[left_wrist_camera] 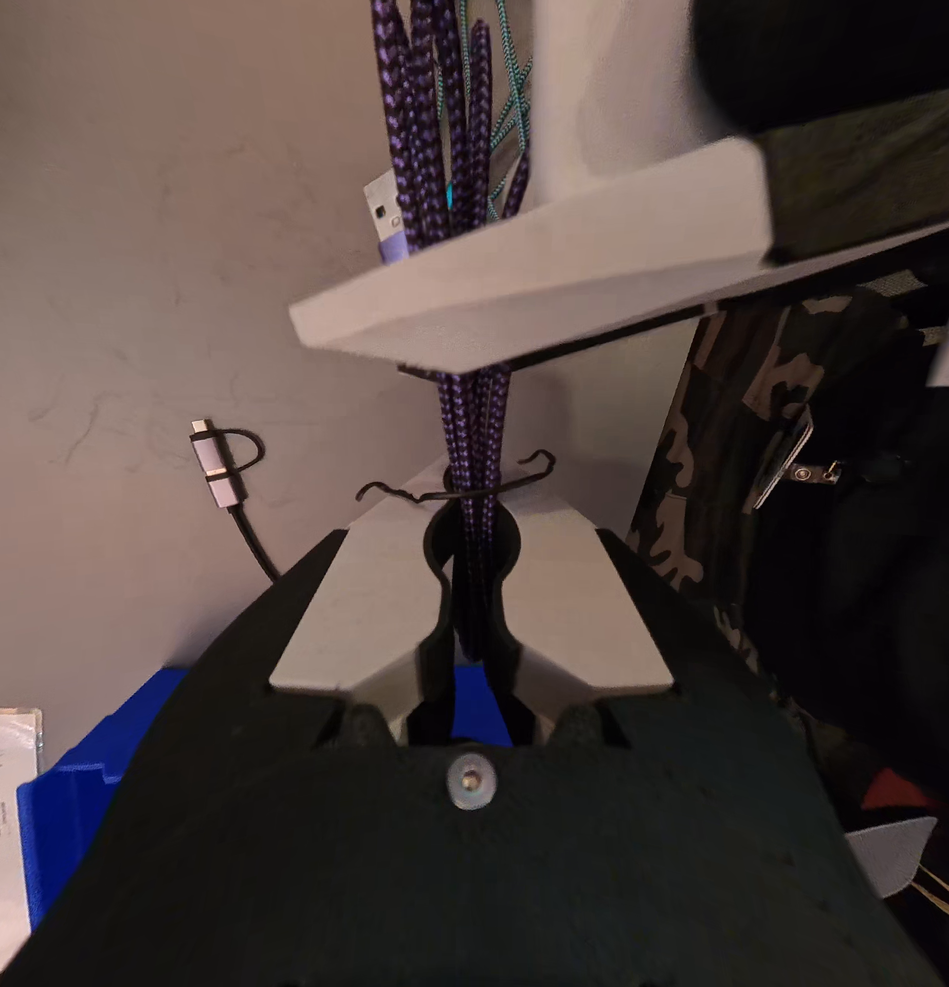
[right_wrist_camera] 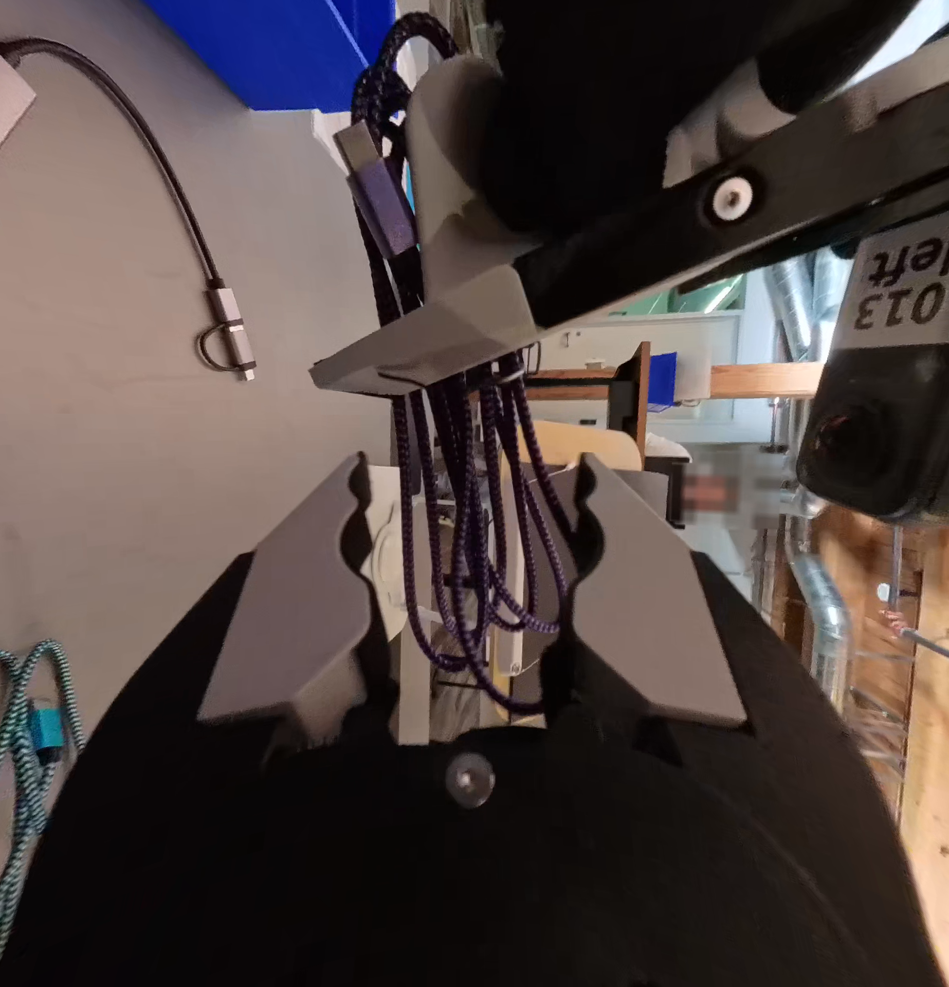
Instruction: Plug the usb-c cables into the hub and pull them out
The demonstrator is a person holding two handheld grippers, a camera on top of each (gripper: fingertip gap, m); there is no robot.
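A plain grey tabletop [right_wrist_camera: 114,454] fills the near side, smooth apart from faint scuffs, with a blue bin [right_wrist_camera: 280,48] at its far edge. Past the table's edge the room opens onto wooden shelving [right_wrist_camera: 761,380], a pale wooden chair back [right_wrist_camera: 595,446] and shiny metal ducting [right_wrist_camera: 825,630] beside bare wood panels [right_wrist_camera: 937,747], all in bright, even light.
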